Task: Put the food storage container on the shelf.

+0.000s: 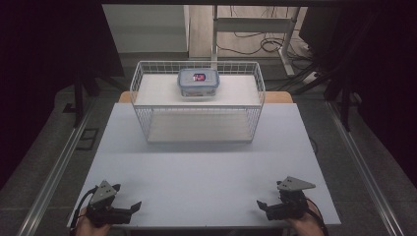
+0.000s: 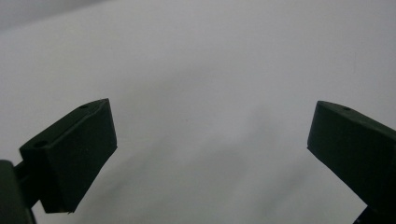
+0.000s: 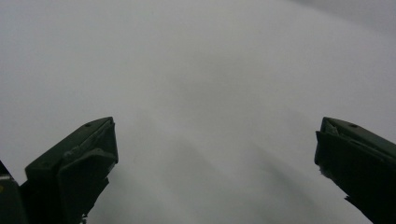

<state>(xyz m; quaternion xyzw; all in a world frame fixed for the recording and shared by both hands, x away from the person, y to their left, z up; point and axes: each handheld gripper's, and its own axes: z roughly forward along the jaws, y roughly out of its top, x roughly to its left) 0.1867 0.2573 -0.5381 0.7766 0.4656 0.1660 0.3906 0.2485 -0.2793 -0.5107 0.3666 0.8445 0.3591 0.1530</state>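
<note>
— Looking down from the high view, where does the lidded food container (image 1: 198, 82) sit relative to the 2 grippers?

— Far side of the table (image 1: 206, 167), on the upper shelf of the white wire basket (image 1: 147, 123). The container is clear plastic with a blue-rimmed lid and something red and dark showing through it. Both grippers rest at the near edge, well apart from it — the left gripper (image 1: 130, 208) at the near-left corner, the right gripper (image 1: 263, 205) at the near-right.

— Which way do they point?

— Inward, toward each other, across the bare tabletop. A hand (image 1: 88, 227) holds the left one from below; another hand (image 1: 307, 226) holds the right.

— And the jaws?

— Spread wide on both. In the left gripper view (image 2: 210, 140) the 2 black jaws stand at opposite sides of the frame with plain pale table surface between them, nothing pinched. The right gripper view (image 3: 215, 149) shows the same: jaws far apart, empty, only the table beyond.

— Are they touching anything?

— From above each seems to rest on or just over the tabletop; I cannot tell which.
</note>
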